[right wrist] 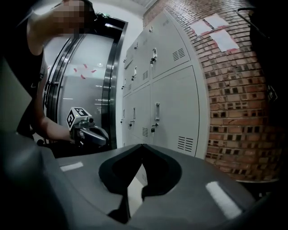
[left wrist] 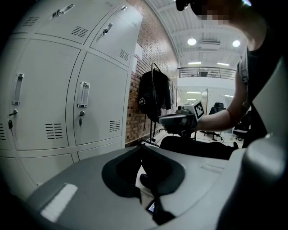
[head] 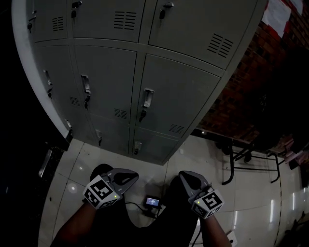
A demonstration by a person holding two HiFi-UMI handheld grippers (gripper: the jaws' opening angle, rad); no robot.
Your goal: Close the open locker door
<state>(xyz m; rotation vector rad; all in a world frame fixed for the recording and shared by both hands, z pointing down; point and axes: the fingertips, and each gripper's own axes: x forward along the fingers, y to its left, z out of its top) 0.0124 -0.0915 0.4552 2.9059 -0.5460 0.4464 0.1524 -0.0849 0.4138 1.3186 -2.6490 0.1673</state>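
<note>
Left claw: clenched, tips meeting at a point, nothing held between them. Right claw: likewise clenched, tips together, nothing in its grip. Both are held low in front of the person, side by side and apart, over a glossy tiled floor. A small device with a lit screen shows between the two in the head view, with a cable running from it. Whether it rests on the floor cannot be told.

A grey locker bank stands ahead, well apart from both claws. The locker doors carry vertical handles, key locks and vent slots. Every door in view lies flush with its frame, in the head view and in both gripper views alike. Neither claw touches any door or handle.

A brick wall adjoins the right end of the bank, with paper sheets fixed high on it. Black metal furniture legs stand on the floor near that wall. A dark bag or garment hangs by the brickwork in the left gripper view.
</note>
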